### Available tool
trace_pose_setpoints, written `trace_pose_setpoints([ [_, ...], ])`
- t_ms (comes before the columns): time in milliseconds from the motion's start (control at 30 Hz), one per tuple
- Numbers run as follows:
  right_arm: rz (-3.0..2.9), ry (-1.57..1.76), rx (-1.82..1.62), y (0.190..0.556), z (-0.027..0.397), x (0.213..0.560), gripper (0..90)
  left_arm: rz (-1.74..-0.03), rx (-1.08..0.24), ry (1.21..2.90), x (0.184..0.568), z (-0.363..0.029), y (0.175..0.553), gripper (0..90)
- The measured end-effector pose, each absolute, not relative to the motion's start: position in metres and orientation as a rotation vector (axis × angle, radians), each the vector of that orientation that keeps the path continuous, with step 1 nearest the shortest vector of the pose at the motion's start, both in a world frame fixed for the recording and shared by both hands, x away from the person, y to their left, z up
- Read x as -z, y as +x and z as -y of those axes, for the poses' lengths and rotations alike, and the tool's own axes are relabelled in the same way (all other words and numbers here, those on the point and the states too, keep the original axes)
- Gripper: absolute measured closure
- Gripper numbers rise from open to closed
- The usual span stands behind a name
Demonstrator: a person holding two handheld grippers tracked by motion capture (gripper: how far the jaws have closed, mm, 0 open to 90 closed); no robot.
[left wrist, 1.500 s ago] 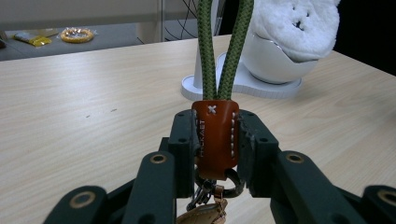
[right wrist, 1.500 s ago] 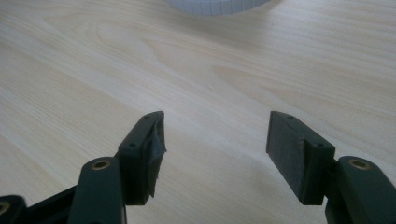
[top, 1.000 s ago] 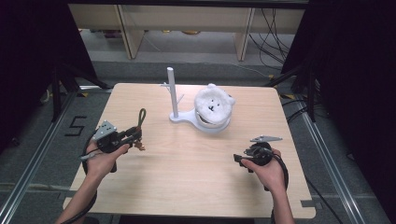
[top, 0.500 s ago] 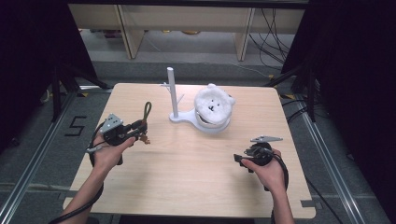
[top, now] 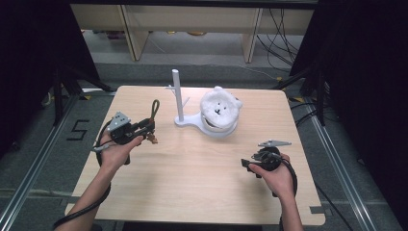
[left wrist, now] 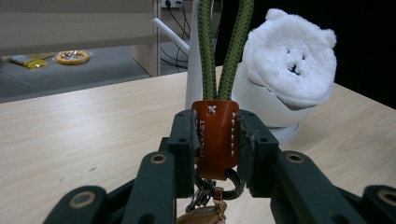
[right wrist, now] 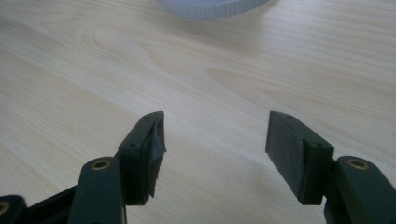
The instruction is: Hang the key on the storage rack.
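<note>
High view: one keychain [top: 153, 126] between left fingers [top: 144, 127], right fingers [top: 246, 164] wide, one stand [top: 179, 98], one plush bear [top: 220, 109].

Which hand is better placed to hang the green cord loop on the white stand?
Left. Its gripper already clamps the keychain's leather tab with the green cord loop toward the white stand; the right gripper is open, empty.

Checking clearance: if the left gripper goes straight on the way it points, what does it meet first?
Probably the white hook stand's upright post, directly behind the green cord loop that the left gripper holds. The white plush bear sits just right of that line. Depth unclear.
</note>
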State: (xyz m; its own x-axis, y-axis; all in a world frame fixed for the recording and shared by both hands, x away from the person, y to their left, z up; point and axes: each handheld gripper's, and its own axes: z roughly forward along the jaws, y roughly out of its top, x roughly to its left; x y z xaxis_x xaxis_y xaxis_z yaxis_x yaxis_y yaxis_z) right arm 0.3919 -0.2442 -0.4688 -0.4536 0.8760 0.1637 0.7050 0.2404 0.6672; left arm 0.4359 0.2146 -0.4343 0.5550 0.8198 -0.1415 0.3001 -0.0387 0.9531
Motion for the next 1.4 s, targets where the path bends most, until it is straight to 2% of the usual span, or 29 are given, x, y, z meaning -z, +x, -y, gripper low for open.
trace_pose_setpoints([
  [1400,-2.254,1.482,-1.03,0.393,0.247,0.471,38.6,-0.973,-0.584,1.61,0.42,-0.196,0.477,68.8],
])
